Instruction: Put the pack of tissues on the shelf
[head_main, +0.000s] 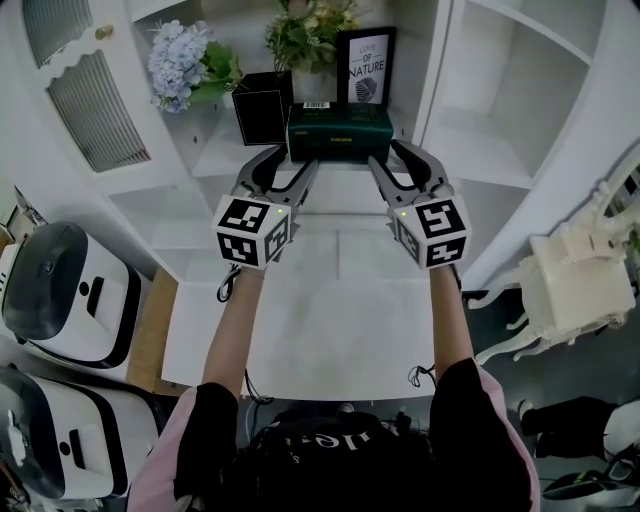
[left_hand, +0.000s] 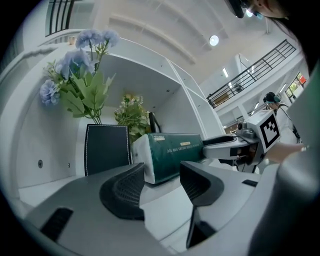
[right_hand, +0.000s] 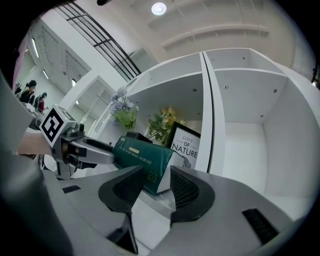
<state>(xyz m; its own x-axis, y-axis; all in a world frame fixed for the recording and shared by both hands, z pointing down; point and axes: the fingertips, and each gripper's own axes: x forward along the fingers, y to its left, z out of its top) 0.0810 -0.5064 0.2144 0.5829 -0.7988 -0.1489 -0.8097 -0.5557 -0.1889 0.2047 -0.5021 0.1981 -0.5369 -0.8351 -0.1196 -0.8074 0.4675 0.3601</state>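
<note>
Left gripper (left_hand: 161, 172): jaws wide apart, nothing pinched. Right gripper (right_hand: 156, 175): jaws apart, closing, nothing between the pads. Pack of tissues (head_main: 340, 133), dark green, lies on the shelf (head_main: 225, 150) just beyond both sets of tips, in front of the framed print (head_main: 365, 65).

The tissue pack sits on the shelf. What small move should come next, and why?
Probably draw both grippers straight back: the tissue pack rests on the shelf, the left gripper stands open at one end, and the right gripper is closing its jaws with the other end between them, apparently not pressing it.
</note>
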